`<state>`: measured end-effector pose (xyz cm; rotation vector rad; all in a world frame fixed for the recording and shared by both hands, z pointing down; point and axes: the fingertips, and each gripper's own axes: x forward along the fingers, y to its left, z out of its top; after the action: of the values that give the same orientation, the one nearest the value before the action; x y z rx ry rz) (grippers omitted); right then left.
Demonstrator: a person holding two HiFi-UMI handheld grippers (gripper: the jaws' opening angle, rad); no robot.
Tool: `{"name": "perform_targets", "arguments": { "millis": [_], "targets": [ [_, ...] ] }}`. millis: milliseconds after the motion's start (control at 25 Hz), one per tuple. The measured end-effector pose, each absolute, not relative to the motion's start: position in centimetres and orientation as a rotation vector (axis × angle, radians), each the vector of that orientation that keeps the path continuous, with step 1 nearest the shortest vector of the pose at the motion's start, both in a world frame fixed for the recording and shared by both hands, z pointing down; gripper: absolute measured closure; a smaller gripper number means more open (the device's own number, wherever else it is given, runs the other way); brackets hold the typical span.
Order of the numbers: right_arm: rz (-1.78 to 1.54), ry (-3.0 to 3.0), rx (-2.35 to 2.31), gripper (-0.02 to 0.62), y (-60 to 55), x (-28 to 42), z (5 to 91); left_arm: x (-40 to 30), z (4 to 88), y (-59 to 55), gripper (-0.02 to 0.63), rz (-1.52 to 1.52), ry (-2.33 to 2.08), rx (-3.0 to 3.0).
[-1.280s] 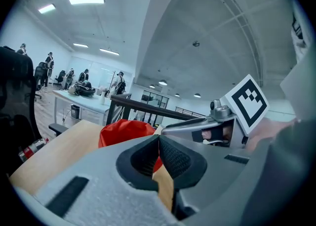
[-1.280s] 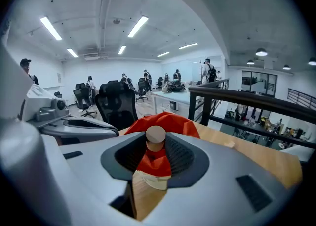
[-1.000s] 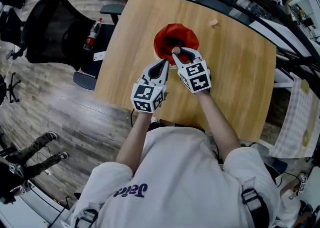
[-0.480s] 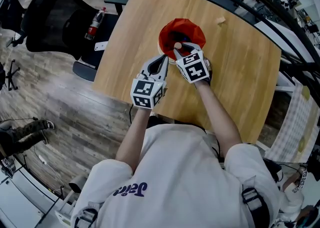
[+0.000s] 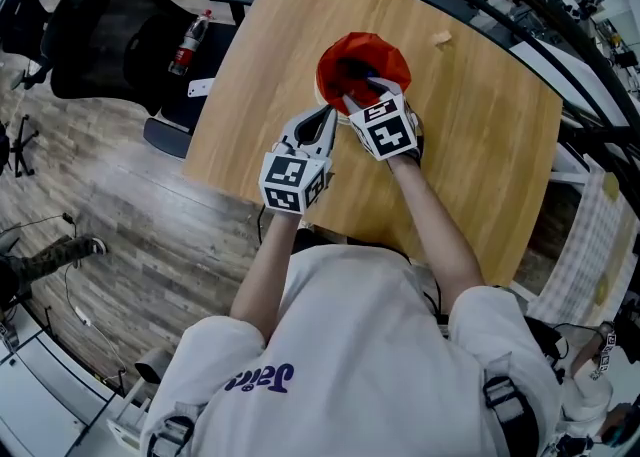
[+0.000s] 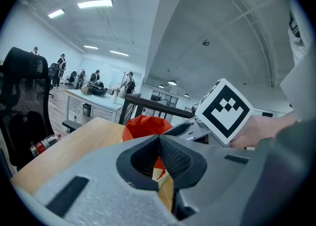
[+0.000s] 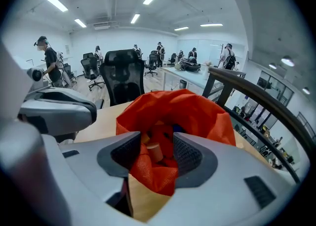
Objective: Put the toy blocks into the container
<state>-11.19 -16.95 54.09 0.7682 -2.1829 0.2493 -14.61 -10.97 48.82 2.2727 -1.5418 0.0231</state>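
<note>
Right claw (image 5: 360, 95), just opened wide and empty over the red bag (image 5: 392, 55) to release a block (image 7: 154, 151); left claw (image 5: 324, 117) shut.

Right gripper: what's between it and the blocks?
The red bag's rim, between the jaws of the right gripper, which have just been opening; right gripper view.

The left gripper (image 6: 159, 140) has its jaws closed tip to tip. Just beyond them an orange-red fabric bag (image 6: 142, 125) stands on the wooden surface (image 6: 81, 138). The right gripper (image 6: 180, 130) reaches toward the bag from the right.
</note>
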Motion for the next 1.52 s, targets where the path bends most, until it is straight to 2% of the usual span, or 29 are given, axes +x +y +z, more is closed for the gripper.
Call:
{"name": "perform_targets", "arguments": {
  "millis": [600,1280,1520],
  "targets": [
    [0.296,-2.279,0.916,0.402,-16.8,-6.2,51.3,-10.7,48.4,-11.9,0.592,0.047,-1.461,2.338],
    [0.460,-2.232,1.212,0.402,-17.0,6.3,50.8,-0.1,49.4,-12.2,0.592,0.164,-1.204,2.493],
    [0.443,-2.207,1.182,0.402,-17.9,9.6,51.6,3.5,50.1,-13.5,0.592,0.188,-1.142,2.507]
  ]
}}
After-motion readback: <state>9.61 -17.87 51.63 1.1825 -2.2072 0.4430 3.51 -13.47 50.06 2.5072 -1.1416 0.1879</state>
